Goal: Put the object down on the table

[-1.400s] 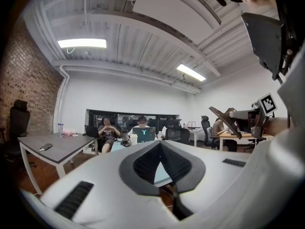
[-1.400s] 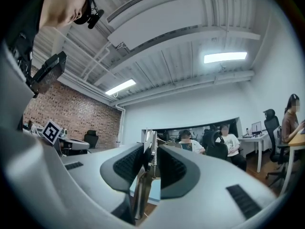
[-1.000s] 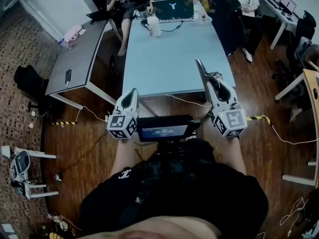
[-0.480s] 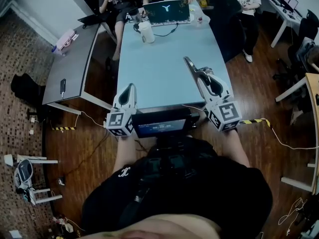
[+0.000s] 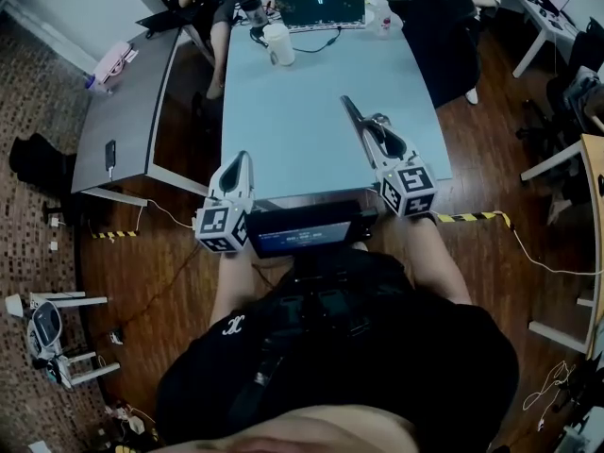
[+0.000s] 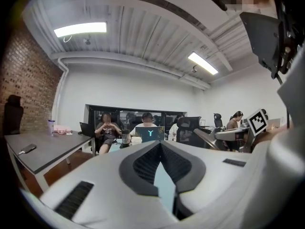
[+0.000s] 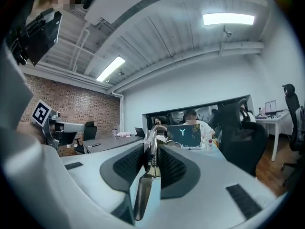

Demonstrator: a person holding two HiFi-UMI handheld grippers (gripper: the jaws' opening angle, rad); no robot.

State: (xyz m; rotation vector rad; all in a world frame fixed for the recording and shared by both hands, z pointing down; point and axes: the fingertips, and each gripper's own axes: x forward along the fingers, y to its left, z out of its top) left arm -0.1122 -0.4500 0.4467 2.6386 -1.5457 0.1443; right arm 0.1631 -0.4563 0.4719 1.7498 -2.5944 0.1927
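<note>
My right gripper is shut on a slim metal tool with a spring at its hinge. The tool sticks out forward past the jaws, above the near part of the light blue table. In the right gripper view the tool stands upright between the pads, with that gripper pressed on both sides of it. My left gripper hovers at the table's near edge. In its own view the left gripper has its tips together with nothing between them.
A laptop, a white cup and a cable lie at the table's far end, where people sit. A grey desk with a phone stands to the left. A black chair is at the right.
Both grippers have come forward over the table's near edge. The right one has shifted left with the tool still in it. The jaws have not visibly changed.
</note>
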